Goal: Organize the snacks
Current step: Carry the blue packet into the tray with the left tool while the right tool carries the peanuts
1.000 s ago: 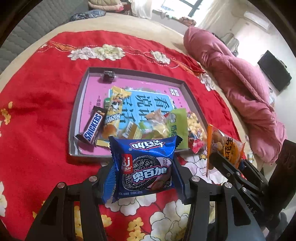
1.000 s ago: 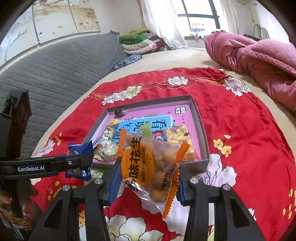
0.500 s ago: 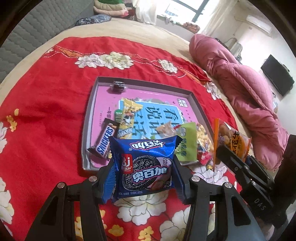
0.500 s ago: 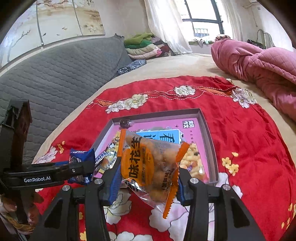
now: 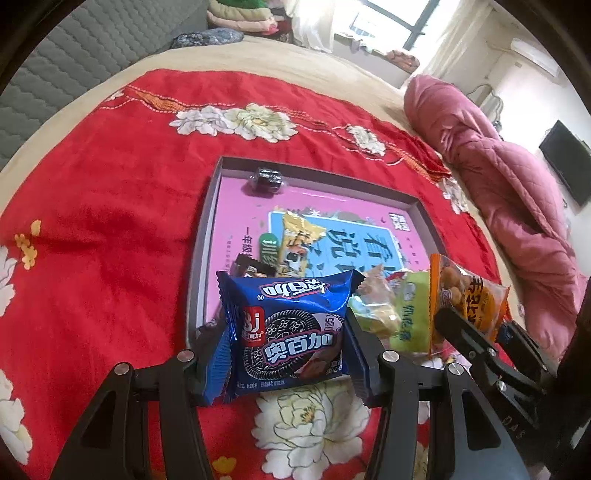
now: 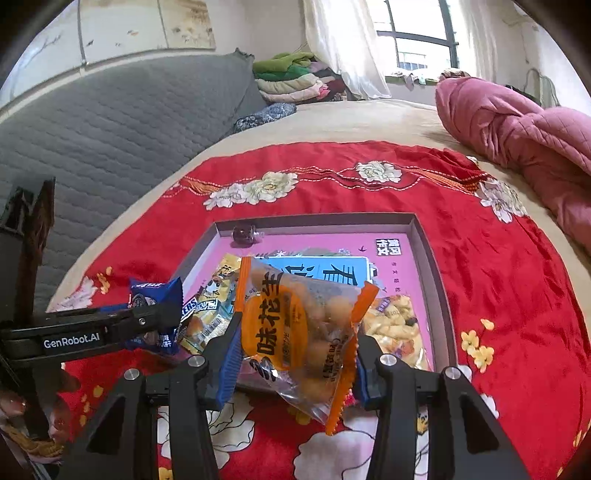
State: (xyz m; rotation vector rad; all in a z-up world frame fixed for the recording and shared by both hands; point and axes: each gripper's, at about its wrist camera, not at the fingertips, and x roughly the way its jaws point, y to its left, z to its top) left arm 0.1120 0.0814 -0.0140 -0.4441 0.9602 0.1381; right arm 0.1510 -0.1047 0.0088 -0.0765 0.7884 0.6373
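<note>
Left wrist view: bare pink floor fills the far half of the grey-rimmed tray (image 5: 424,208), with snacks heaped at its near edge. The left hand-held gripper (image 5: 286,343) clamps an upright blue cookie packet (image 5: 291,332) above the near rim. The right hand-held gripper (image 6: 295,354) pinches a tilted orange peanut bag (image 6: 299,332), long axis roughly vertical.

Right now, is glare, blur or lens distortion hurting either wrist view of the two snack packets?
Left wrist view: blue cookie packet sharp, print readable; window blown out; fisheye bends the tray edges, black corners. Right wrist view: orange peanut packet sharp, slight sheen on its clear film; window overexposed; same curved edges.
</note>
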